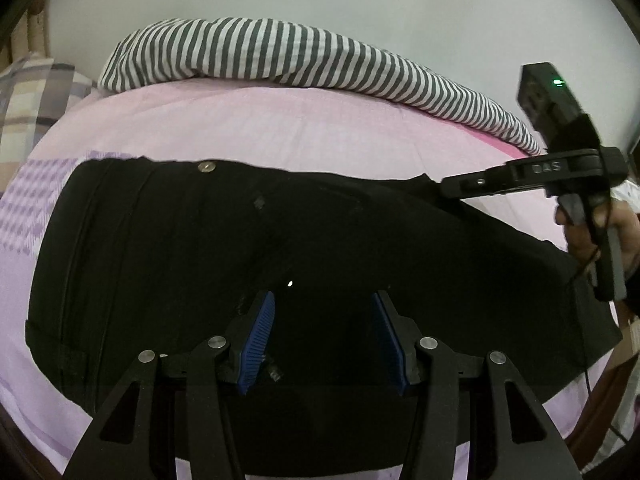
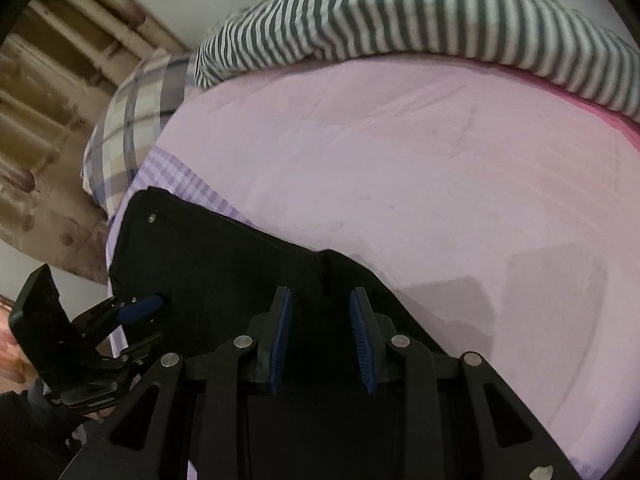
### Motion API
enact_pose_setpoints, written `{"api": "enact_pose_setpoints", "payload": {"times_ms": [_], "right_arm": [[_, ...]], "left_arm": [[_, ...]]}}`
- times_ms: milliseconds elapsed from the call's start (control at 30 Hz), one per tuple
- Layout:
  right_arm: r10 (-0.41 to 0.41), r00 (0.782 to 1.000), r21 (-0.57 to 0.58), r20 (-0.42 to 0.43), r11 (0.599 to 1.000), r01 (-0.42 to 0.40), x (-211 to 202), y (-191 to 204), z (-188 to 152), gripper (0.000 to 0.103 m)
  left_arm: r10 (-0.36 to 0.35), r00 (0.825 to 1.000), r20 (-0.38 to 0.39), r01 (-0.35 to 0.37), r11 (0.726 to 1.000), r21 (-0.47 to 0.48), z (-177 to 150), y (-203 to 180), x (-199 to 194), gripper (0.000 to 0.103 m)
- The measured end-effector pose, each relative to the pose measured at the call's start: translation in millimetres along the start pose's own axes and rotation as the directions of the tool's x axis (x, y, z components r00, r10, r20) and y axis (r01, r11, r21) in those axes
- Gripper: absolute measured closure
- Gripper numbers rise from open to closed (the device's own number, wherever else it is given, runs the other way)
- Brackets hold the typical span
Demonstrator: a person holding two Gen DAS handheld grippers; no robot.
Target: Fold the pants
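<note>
Left wrist view: the left tool (image 1: 322, 300) hovers level over the black pants (image 1: 160, 248), jaws wide, empty; right tool (image 2: 320, 300) likewise parted, empty, above the bed (image 2: 440, 180).

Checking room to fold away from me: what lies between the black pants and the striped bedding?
Only bare pink sheet lies between the black pants and the striped bedding; both wrist views show that stretch with nothing on it.
</note>
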State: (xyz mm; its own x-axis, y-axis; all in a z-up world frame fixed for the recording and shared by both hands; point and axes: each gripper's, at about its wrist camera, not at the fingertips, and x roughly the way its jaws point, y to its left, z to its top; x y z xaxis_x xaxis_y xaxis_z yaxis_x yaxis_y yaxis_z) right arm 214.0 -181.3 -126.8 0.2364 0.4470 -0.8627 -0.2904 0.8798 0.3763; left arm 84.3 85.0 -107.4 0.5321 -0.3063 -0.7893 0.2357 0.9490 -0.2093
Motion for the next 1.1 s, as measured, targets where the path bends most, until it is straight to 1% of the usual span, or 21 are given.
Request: {"api": "enact_pose_setpoints", "payload": {"times_ms": [100,133,167,200,300,400,500,533,567,600,633,733,800,867,967,1033,1100], "right_arm": [[0.037,0.998,-0.01,-0.043,0.999,-0.038,11.6,1.9,2.7,0.075],[0.032,0.999,-0.022,-0.04,0.999,-0.033,12.4,3.4,3.1,0.085],[0.027,0.999,-0.036,-0.024,0.999,-0.028,11.7,5.9,4.4,0.093],[0.024,1.0,-0.037,-0.007,0.999,-0.024,9.0,6.6,5.5,0.095],[-0.031,0.997,-0.03,0.076,0.999,0.033,0.5,6.7,10.7,0.099],[-0.075,0.994,-0.019,0.078,0.997,0.076,8.4,3.5,13.7,0.1],[-0.089,0.993,-0.013,0.082,0.996,0.09,13.4,1.5,13.9,0.099],[-0.089,0.993,-0.006,0.083,0.996,0.09,13.0,1.4,13.8,0.096],[-0.089,0.993,0.001,0.084,0.996,0.089,11.0,1.3,14.1,0.092],[-0.101,0.991,0.015,0.086,0.995,0.1,7.5,1.0,14.4,0.085],[-0.106,0.989,0.035,0.099,0.994,0.103,1.1,1.3,13.6,0.075],[-0.096,0.978,0.08,0.187,0.993,0.082,-31.2,0.5,0.8,0.074],[-0.102,0.973,0.11,0.207,0.991,0.081,-48.9,-1.4,-14.1,0.074],[-0.091,0.974,0.141,0.209,0.988,0.062,-59.5,-5.9,-32.0,0.074],[-0.102,0.977,0.182,0.189,0.981,0.067,-63.5,-15.1,-60.6,0.074],[-0.114,0.978,0.224,0.176,0.972,0.073,-62.5,-25.8,-75.8,0.074],[-0.127,0.975,0.284,0.181,0.956,0.072,-63.4,-40.7,-90.1,0.074]], "left_arm": [[-0.002,1.0,0.002,0.002,1.0,0.01,-0.5,1.5,-0.1,0.051],[0.0,1.0,0.002,0.0,1.0,0.015,-1.0,0.7,-0.2,0.051],[0.002,1.0,0.002,-0.002,1.0,0.018,-1.1,0.4,-0.3,0.051],[0.004,1.0,0.002,-0.004,1.0,0.022,-1.0,0.2,-0.1,0.051],[0.011,1.0,0.004,-0.011,0.999,0.035,-1.8,-0.7,0.1,0.051],[0.019,1.0,0.007,-0.02,0.999,0.042,-5.0,-1.4,-0.2,0.051],[0.034,0.999,0.009,-0.034,0.997,0.063,-9.7,-3.4,-1.1,0.051],[0.037,0.999,0.012,-0.037,0.997,0.072,-11.4,-3.9,-1.4,0.051],[0.04,0.999,0.014,-0.041,0.996,0.078,-12.5,-4.4,-1.6,0.051],[0.044,0.999,0.014,-0.045,0.995,0.084,-12.8,-5.2,-1.5,0.051],[0.05,0.999,0.011,-0.051,0.995,0.086,-12.3,-6.3,-1.4,0.051],[0.053,0.999,0.005,-0.053,0.997,0.064,-9.8,-8.1,-4.1,0.051],[0.038,0.999,0.004,-0.039,0.998,0.056,-9.5,-10.6,-7.3,0.051],[0.028,1.0,0.007,-0.028,0.997,0.065,-10.7,-15.2,-10.9,0.05],[0.01,1.0,-0.011,-0.009,0.996,0.089,-16.7,-23.4,-12.1,0.05],[0.013,1.0,-0.027,-0.01,0.995,0.103,-20.6,-26.7,-9.7,0.05],[0.034,0.999,-0.036,-0.029,0.992,0.12,-24.8,-28.7,-6.7,0.05]]}}
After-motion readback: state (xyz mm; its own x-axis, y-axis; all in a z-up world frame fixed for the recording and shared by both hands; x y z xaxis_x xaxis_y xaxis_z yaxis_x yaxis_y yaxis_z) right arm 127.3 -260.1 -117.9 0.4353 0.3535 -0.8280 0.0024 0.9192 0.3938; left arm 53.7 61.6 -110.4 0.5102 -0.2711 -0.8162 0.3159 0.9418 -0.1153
